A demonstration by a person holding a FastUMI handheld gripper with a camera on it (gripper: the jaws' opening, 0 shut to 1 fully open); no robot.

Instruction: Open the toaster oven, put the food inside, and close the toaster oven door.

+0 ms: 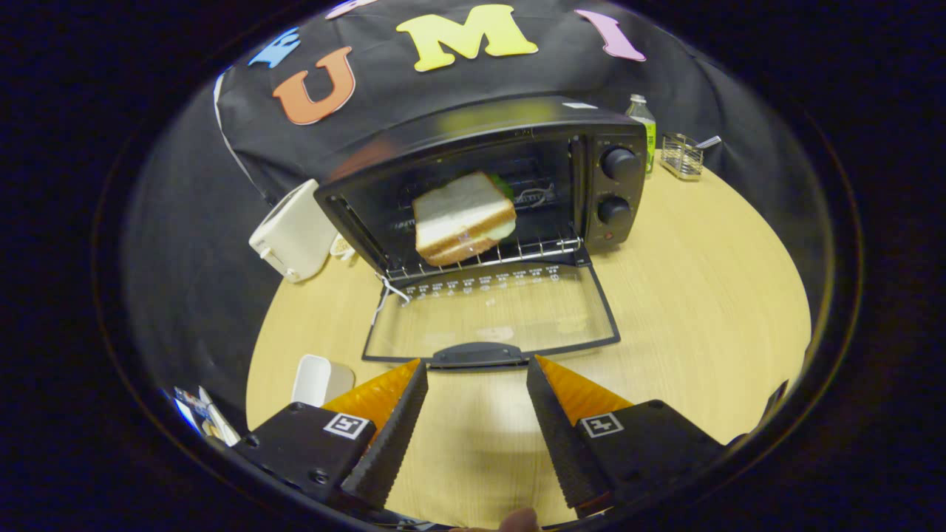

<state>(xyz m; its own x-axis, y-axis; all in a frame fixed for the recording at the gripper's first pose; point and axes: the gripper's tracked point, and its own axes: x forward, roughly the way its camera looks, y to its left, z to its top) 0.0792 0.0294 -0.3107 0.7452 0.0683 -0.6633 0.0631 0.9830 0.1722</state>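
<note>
A black toaster oven stands on the round wooden table with its glass door folded down flat toward me. A sandwich of white bread with green filling lies on the wire rack inside the oven. The door's handle sits just ahead of my fingertips. My gripper is open, with bare tabletop between its fingers, hovering just short of the handle.
A white toaster stands left of the oven. Behind the oven on the right are a green-labelled bottle and a small wire holder. A white dish lies near my left finger. Two knobs face front.
</note>
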